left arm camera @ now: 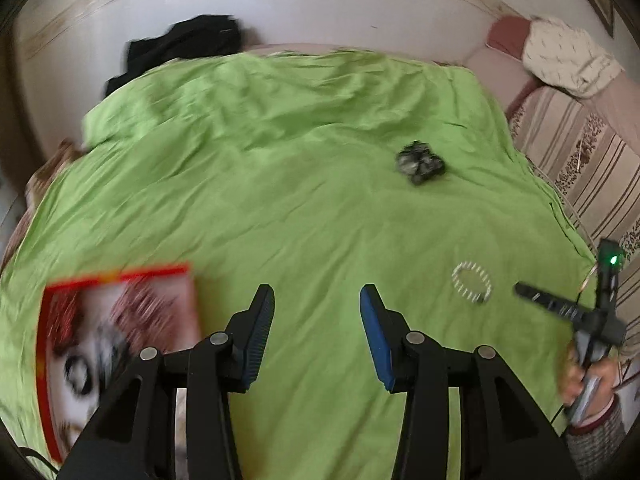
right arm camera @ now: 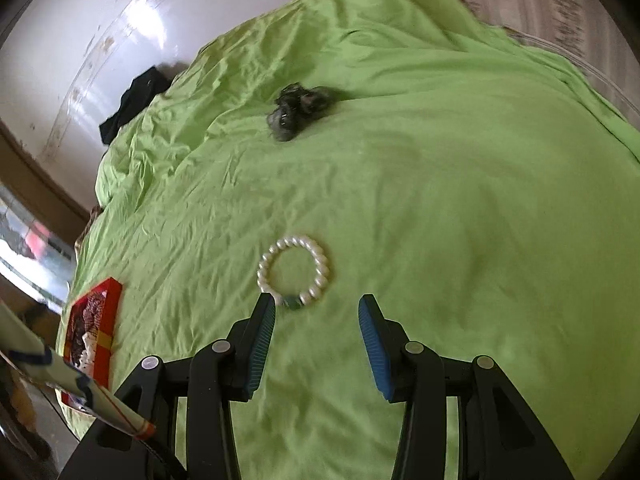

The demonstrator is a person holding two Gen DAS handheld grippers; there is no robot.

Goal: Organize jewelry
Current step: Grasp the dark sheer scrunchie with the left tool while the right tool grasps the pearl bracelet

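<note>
Right wrist view: pearl bracelet (right arm camera: 295, 271) lies flat on the green bedspread (right arm camera: 440, 220), just ahead of the jaws and a bit left of their centre line, near bead end almost touching the left pad's tip. Right gripper (right arm camera: 317, 312) has jaws apart, nothing between them, no contact yet. Farther ahead, well apart from the bracelet, sits a dark tangled clump (right arm camera: 302, 110), maybe more jewelry, too blurred to tell. Red box (right arm camera: 93, 336) lies far to the left near the bed edge; looks like the likely container, contents unclear.

Left wrist view: left gripper (left arm camera: 317, 304) jaws apart and empty, only bedspread between. Red box (left arm camera: 120, 340) just left of the jaws, blurred. Bracelet (left arm camera: 472, 282) off to the right, dark clump (left arm camera: 420, 162) well ahead.

Progress, judged: early. Bracelet and clump both loose on the bed, nothing gripped. Left: pick bracelet, move to box, then clump.
</note>
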